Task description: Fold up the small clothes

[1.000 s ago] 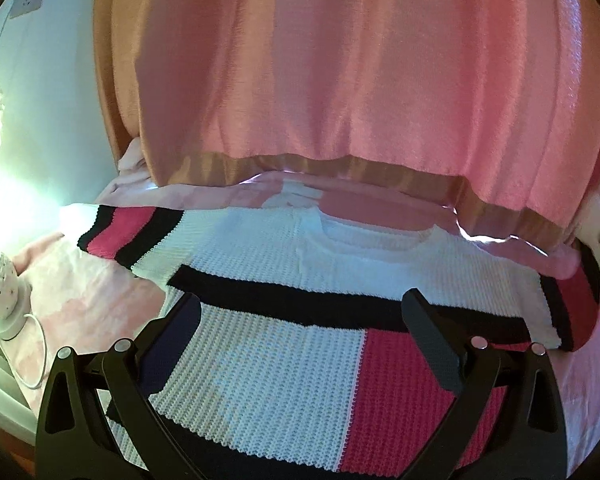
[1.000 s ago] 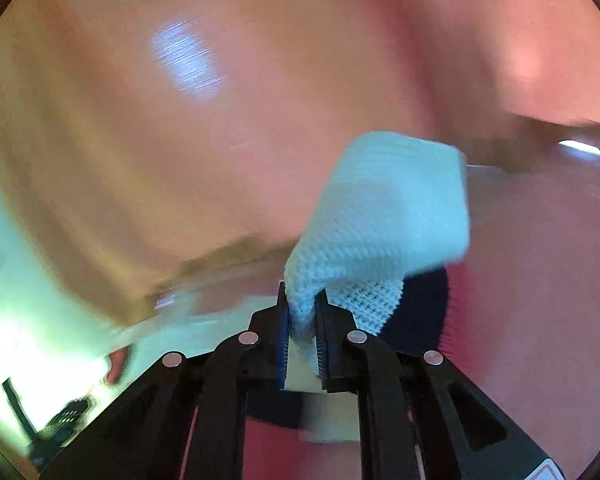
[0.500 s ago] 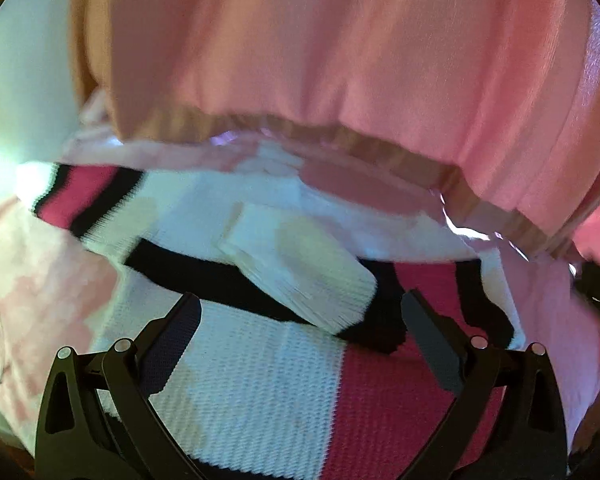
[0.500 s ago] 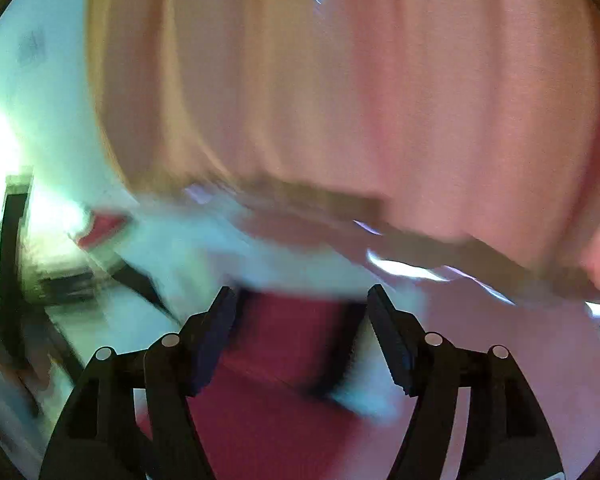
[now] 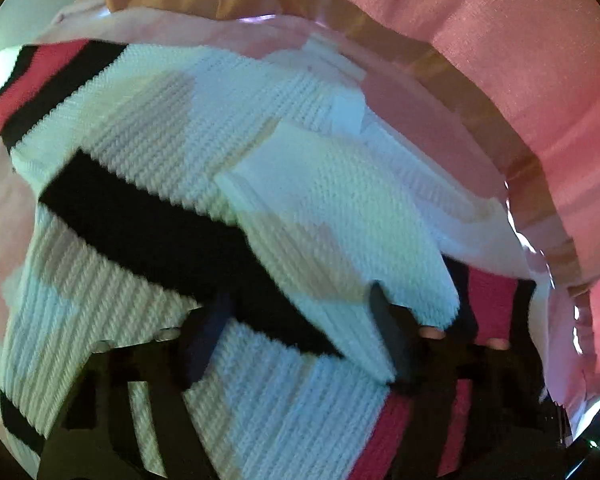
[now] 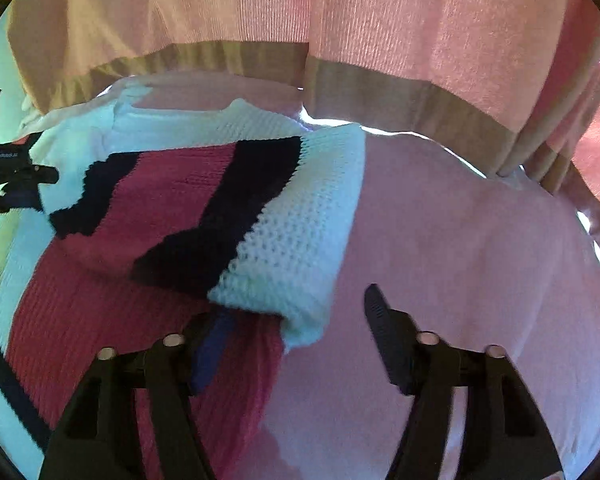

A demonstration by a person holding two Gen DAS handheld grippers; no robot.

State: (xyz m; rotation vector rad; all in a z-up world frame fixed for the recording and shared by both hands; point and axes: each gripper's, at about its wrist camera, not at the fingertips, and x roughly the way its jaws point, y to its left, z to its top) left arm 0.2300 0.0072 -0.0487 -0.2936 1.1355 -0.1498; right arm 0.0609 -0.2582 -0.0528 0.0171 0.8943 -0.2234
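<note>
- The left gripper [image 5: 300,320] has its jaws wide apart, with nothing between them. It hangs right over the sweater [image 5: 148,272].
- The right gripper [image 6: 300,332] is also spread wide and holds nothing. Its left finger sits just by the cuff of the folded sleeve [image 6: 220,216]; I cannot tell if they touch.
- The sweater is chunky knit, bumpy and ribbed, with blocks of white, black and dark pink.
- It lies flat on a soft pale pink bed cover [image 6: 460,260]. Its neck end points away from the cameras, toward the curtain, so its long side runs from near to far.
- The sleeve is folded in over the body. In the right wrist view it runs slanted, from its white cuff close to the gripper up and left to the shoulder.
- In the left wrist view the other sleeve [image 5: 48,76] sticks out flat to the far left.
- A pink curtain [image 6: 380,20] with a tan bottom band hangs behind the bed, smooth and wavy.
</note>
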